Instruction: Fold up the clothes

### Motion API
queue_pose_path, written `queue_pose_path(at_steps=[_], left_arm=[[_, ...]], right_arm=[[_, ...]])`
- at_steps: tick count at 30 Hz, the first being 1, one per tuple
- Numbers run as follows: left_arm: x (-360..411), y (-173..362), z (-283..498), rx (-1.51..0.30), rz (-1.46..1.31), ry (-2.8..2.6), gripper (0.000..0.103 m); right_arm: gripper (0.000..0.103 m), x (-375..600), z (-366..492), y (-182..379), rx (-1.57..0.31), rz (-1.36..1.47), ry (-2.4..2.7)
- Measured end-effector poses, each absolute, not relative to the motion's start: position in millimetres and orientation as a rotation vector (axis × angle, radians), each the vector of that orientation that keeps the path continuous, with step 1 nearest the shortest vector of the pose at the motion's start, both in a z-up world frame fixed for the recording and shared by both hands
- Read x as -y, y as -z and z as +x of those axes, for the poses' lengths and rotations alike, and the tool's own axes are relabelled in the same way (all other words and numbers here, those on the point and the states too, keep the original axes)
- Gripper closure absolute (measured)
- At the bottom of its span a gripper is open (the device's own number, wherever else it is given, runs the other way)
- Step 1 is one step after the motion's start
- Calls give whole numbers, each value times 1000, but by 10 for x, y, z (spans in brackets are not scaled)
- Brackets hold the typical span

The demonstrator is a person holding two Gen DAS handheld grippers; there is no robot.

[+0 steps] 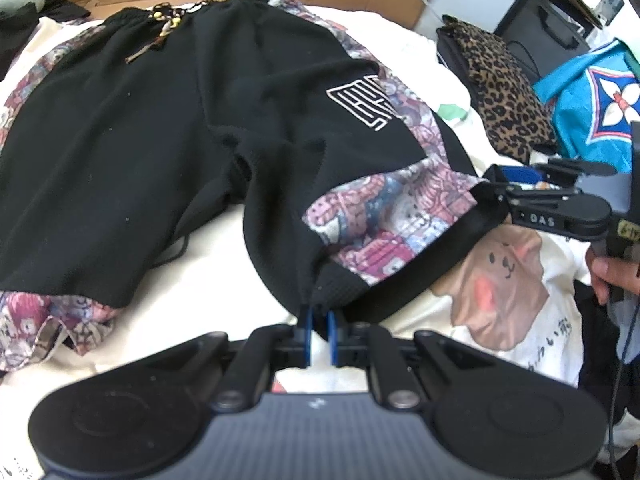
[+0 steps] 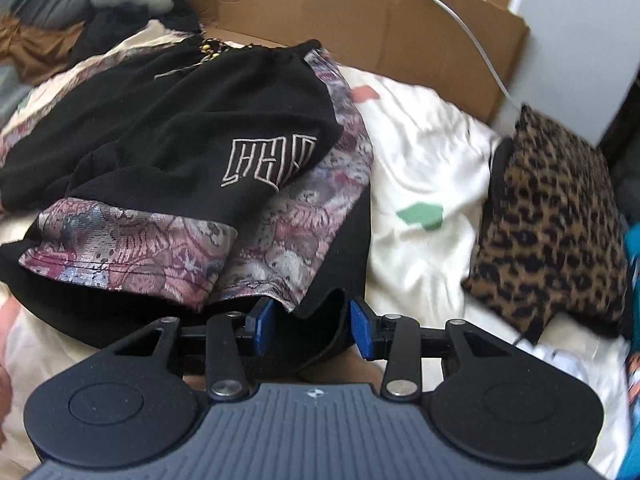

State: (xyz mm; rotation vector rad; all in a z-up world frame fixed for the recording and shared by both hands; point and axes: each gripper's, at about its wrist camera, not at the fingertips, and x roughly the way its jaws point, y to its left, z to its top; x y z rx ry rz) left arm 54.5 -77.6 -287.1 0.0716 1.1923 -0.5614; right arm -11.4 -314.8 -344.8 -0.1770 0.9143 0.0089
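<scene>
You get bright, even daylight with soft shadows and no harsh glare. Your right view smears at its right edge, blurring the leopard-print cloth [image 2: 556, 224], and both fisheye views bend strongly toward the corners.

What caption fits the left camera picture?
Left gripper pinches the black shorts' hem; right gripper open beside it.

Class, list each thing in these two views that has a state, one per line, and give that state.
Shorts: spread flat, one leg hem lifted.
Left gripper: shut on the shorts' black hem.
Right gripper: open, hem edge between its pads, not pressed.
Leopard-print cloth: folded, lying beside the shorts.
Cardboard box: open.
</scene>
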Motion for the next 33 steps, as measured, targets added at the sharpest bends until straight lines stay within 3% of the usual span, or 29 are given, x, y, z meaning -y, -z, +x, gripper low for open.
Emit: queue_pose_path(at_steps=[5,9,10,13,16,33], left_arm=[[754,2883,535,-1193,64,561,95],[745,2899,522,-1198,58,559,95],[742,2903,519,-1199,58,559,95],[734,2901,518,-1200,58,560,95],[722,2886,519,-1200,58,562,95],[747,2687,434,-1179,34,651,98]], right_arm=[[47,3044,-95,3408,-897,-287,-12],[49,3040,-98,3440,-920,-281,-41],[54,3047,-98,3455,-928,-271,-49],[93,3077,-107,3471,-940,-247,-52],[100,3117,-124,3461,-941,-228,-33],[101,4020,-264,3076,-836,82,239]])
